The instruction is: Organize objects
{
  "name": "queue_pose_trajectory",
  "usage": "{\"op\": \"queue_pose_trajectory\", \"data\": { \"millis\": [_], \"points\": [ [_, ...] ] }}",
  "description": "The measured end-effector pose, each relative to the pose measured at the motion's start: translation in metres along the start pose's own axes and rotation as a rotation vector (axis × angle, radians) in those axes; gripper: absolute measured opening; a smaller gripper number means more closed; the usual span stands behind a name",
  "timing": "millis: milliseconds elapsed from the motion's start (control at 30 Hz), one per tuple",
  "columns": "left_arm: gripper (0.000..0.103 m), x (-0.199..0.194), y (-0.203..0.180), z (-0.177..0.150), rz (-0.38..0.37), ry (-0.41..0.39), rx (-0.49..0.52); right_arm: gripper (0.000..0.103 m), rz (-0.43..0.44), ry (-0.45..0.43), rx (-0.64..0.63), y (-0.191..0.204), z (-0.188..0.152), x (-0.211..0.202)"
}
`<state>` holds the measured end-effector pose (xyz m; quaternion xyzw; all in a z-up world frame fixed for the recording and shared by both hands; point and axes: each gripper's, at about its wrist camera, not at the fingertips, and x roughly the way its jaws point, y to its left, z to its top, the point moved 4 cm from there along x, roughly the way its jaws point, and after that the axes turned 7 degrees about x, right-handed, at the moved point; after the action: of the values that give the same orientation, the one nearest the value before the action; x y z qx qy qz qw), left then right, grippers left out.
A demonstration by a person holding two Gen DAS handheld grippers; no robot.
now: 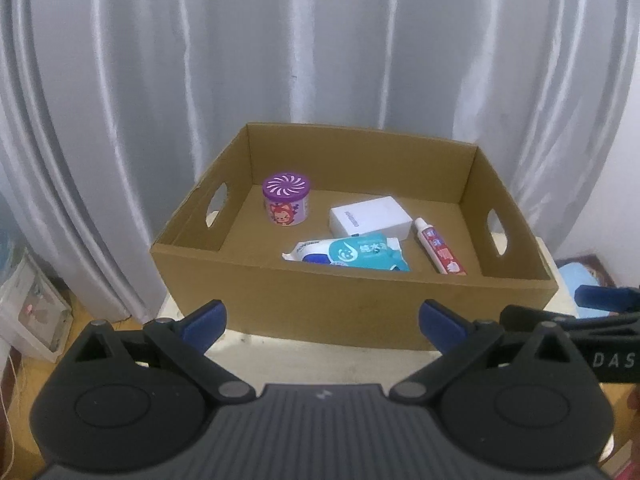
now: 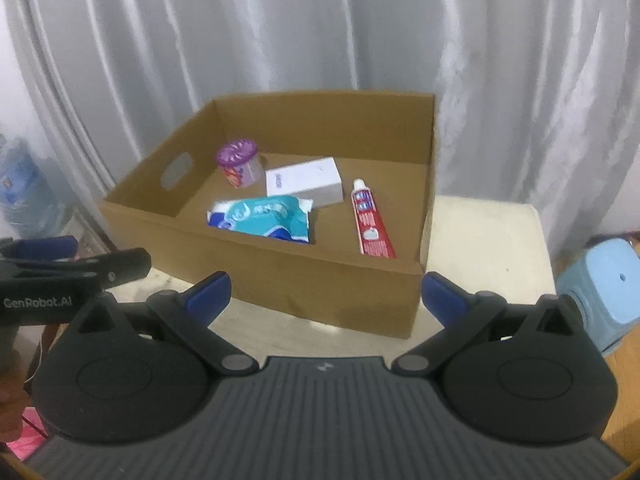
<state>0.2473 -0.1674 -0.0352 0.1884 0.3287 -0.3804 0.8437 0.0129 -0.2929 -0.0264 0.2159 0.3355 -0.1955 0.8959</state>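
Grey curtains (image 1: 320, 48) hang behind a pale surface (image 2: 480, 232) that carries an open cardboard box (image 1: 352, 304). Inside it I see four items: a purple-lidded canister (image 1: 286, 202) at 10 o'clock, a white carton (image 1: 370, 216) at centre, a teal wipes pack (image 1: 352, 254) at 6 o'clock and a toothpaste tube (image 1: 440, 246) at 3 o'clock. My left tongs (image 1: 322, 320) and right tongs (image 2: 326, 292) both stand apart and empty, short of the box. No loose item shows outside it, so I judge the sorting largely done.
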Motion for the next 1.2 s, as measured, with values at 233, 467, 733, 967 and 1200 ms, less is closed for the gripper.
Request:
{"op": "queue_pose_trajectory", "data": {
  "millis": [233, 467, 733, 967, 1200],
  "points": [
    [0.103, 0.017, -0.008, 0.006, 0.0, 0.019, 0.036, 0.102, -0.008, 0.014, 0.052, -0.008, 0.004, 0.012],
    [0.103, 0.029, -0.01, 0.008, -0.001, 0.04, 0.045, 0.102, -0.01, 0.018, 0.056, -0.01, 0.006, 0.018],
    [0.103, 0.035, -0.008, 0.013, 0.004, 0.045, 0.032, 0.102, -0.008, 0.023, 0.08, -0.01, 0.009, 0.024],
    [0.103, 0.034, -0.007, 0.016, 0.013, 0.036, 0.035, 0.102, -0.005, 0.017, 0.087, -0.009, 0.01, 0.025],
    [0.102, 0.031, -0.004, 0.017, 0.015, 0.033, 0.032, 0.102, -0.007, 0.013, 0.082, -0.008, 0.01, 0.024]
  ]
}}
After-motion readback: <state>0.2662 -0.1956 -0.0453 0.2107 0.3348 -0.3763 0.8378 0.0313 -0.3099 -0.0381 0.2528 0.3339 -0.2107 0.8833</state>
